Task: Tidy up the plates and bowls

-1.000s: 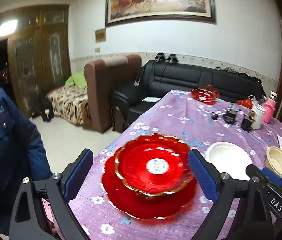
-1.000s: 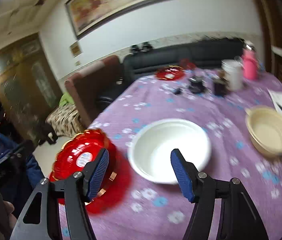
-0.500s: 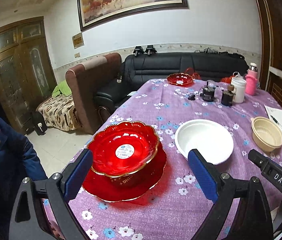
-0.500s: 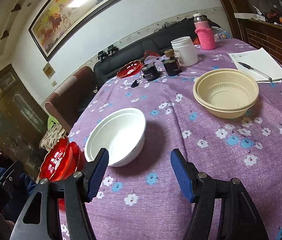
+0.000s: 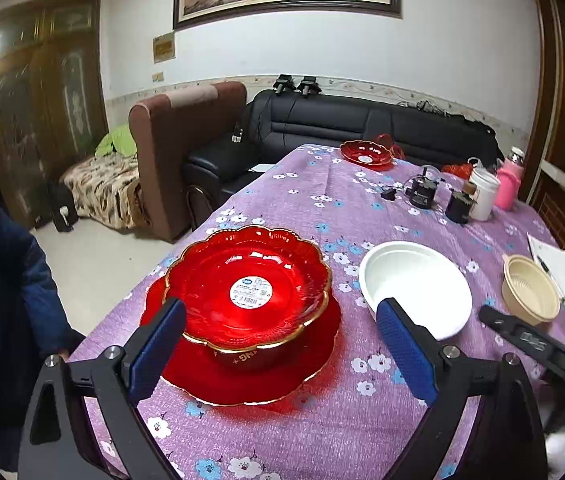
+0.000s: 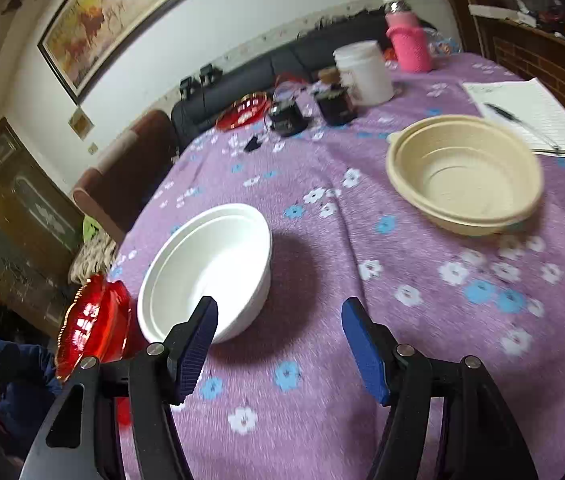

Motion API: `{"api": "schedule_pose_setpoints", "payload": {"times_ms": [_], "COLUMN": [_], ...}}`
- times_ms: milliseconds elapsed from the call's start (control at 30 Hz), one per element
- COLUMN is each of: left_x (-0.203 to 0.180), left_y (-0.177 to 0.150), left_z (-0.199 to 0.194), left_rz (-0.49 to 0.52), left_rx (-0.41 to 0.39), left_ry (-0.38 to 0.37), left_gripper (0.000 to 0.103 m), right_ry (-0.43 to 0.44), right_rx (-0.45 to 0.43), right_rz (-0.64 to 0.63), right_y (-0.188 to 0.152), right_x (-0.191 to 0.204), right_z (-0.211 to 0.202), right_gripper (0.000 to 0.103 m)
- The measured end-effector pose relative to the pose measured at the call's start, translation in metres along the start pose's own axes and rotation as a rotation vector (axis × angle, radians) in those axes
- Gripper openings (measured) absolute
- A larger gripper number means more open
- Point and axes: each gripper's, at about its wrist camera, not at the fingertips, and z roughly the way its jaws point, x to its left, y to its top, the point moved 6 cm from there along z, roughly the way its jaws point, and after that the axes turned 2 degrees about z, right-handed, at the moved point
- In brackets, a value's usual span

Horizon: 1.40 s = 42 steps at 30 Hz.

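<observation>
Both grippers, left and right, hang spread and empty above the tablecloth. Right wrist view cuts off the red scalloped bowl stacked on its red plate; white bowl beside, beige bowl beyond.

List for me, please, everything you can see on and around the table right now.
red bowl: 1, red with gold rim, stacked on the red plate, near left of table
red plate: 1, red, under that bowl
white bowl: 1, white, right of the red stack
beige bowl: 1, beige, far right
far red dish: 1, red, far end
white jar: 1, white, far right
pink bottle: 1, pink, beside the jar
notepad: 1, white, pen on it, right edge
tablecloth: 1, purple, floral
sofa: 1, black, behind table
left gripper: open, over the red stack
right gripper: open, beside the white bowl
</observation>
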Motion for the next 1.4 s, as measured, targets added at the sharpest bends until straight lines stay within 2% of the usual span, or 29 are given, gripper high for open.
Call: {"api": "schedule_pose_setpoints", "payload": {"times_ms": [133, 167, 200, 233, 267, 300, 467, 667, 767, 900, 1033, 1067, 1100, 1133, 1167, 1233, 1300, 1400], "left_x": [-0.002, -0.003, -0.005, -0.007, -0.009, -0.010, -0.030, -0.077, -0.106, -0.142, -0.158, -0.160, -0.161, -0.164, -0.168, -0.173, -0.175, -0.177], "left_y": [0.001, 0.002, 0.003, 0.003, 0.003, 0.002, 0.001, -0.004, -0.010, -0.024, -0.034, -0.035, -0.037, -0.039, -0.042, -0.049, -0.053, -0.055], "left_z": [0.002, 0.003, 0.004, 0.005, 0.007, 0.008, 0.018, 0.037, 0.051, 0.082, 0.109, 0.114, 0.117, 0.120, 0.124, 0.127, 0.126, 0.119], "left_rz": [0.009, 0.014, 0.020, 0.025, 0.026, 0.026, 0.035, 0.072, 0.101, 0.143, 0.172, 0.173, 0.174, 0.182, 0.195, 0.210, 0.212, 0.222], "left_rx": [0.001, 0.004, 0.008, 0.015, 0.021, 0.026, 0.070, 0.161, 0.199, 0.287, 0.326, 0.335, 0.346, 0.361, 0.378, 0.409, 0.418, 0.393], "left_ry": [-0.019, -0.021, -0.025, -0.035, -0.044, -0.054, -0.137, -0.279, -0.325, -0.341, -0.288, -0.285, -0.289, -0.299, -0.310, -0.330, -0.349, -0.342], "left_gripper": [0.096, 0.096, 0.096, 0.096, 0.096, 0.096, 0.096, 0.096, 0.096, 0.095, 0.094, 0.091, 0.080, 0.064, 0.057, 0.029, 0.019, 0.017], "right_ry": [-0.030, -0.037, -0.033, -0.018, -0.013, -0.004, -0.019, -0.070, -0.088, -0.091, -0.082, -0.084, -0.085, -0.087, -0.087, -0.081, -0.068, -0.083], "right_rx": [0.081, 0.094, 0.105, 0.124, 0.137, 0.131, 0.138, 0.223, 0.216, 0.180, 0.170, 0.171, 0.170, 0.168, 0.166, 0.161, 0.148, 0.125], "right_rz": [-0.012, -0.009, -0.008, -0.004, 0.006, 0.015, 0.017, 0.032, 0.016, 0.008, 0.008, 0.008, 0.010, 0.011, 0.011, 0.013, 0.009, -0.021], "right_y": [0.003, 0.003, 0.003, 0.003, 0.003, 0.003, -0.002, -0.010, -0.014, -0.019, -0.021, -0.022, -0.023, -0.024, -0.026, -0.027, -0.027, -0.028], "right_x": [0.012, 0.013, 0.014, 0.015, 0.014, 0.011, -0.009, -0.051, -0.063, -0.067, -0.067, -0.068, -0.069, -0.069, -0.069, -0.069, -0.067, -0.061], "right_z": [0.040, 0.047, 0.052, 0.057, 0.058, 0.055, 0.026, -0.007, -0.017, -0.023, -0.022, -0.021, -0.020, -0.020, -0.020, -0.020, -0.021, -0.025], "right_gripper": [0.069, 0.064, 0.042, 0.027, 0.018, 0.013, 0.009, 0.010, 0.012, 0.016, 0.017, 0.017, 0.017, 0.017, 0.017, 0.017, 0.017, 0.017]}}
